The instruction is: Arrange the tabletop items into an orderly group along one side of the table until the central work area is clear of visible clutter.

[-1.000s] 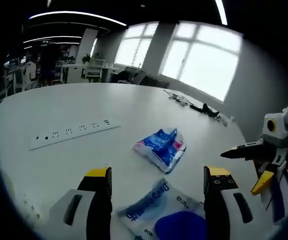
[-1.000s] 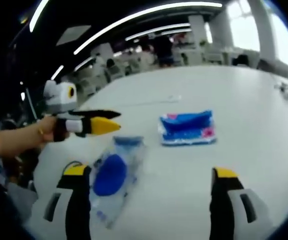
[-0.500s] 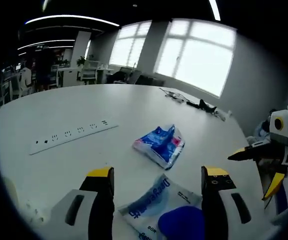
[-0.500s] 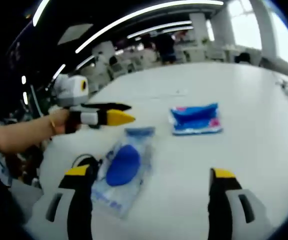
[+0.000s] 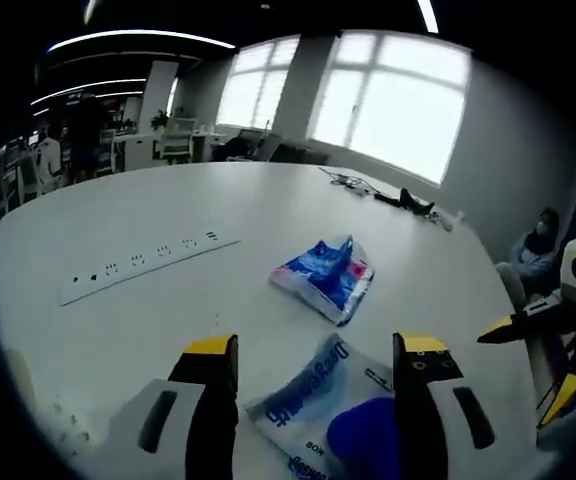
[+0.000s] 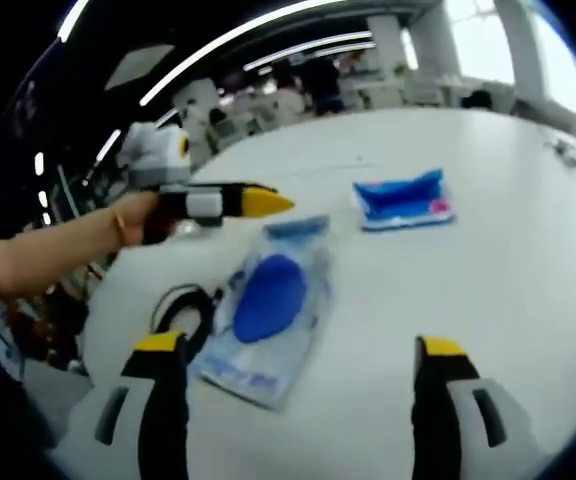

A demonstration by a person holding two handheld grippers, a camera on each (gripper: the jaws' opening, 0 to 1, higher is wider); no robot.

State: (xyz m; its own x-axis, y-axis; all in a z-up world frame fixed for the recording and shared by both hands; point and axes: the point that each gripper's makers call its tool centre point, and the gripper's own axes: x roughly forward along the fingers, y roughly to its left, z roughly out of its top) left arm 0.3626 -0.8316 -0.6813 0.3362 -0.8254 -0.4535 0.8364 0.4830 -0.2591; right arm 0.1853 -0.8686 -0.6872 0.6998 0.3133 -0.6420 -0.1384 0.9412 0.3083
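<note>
Bright office windows and ceiling light strips frame a large white bench [image 5: 218,215] with a rounded edge. Two soft packages lie on it, near each other. Nearest the person is a clear plastic pouch with blue lettering and a dark blue oval pad inside [image 5: 343,425], lying flat. In the left gripper view it sits directly between and just beyond the yellow-tipped jaws of the left hand-held gripper [image 5: 313,348], which are wide apart and hold nothing; its long axis runs diagonally away from them. Farther out lies a crumpled blue, white and pink plastic packet [image 5: 325,277], well beyond those jaws. A long white power strip [image 5: 148,266] rests to the left, apart from both. In the right gripper view, the right hand-held gripper [image 6: 296,345] is also wide open and empty, with the pouch [image 6: 268,305] ahead of its left jaw. Judging by position, the left hand-held gripper is nearer the pouch and better aligned to grasp it.
</note>
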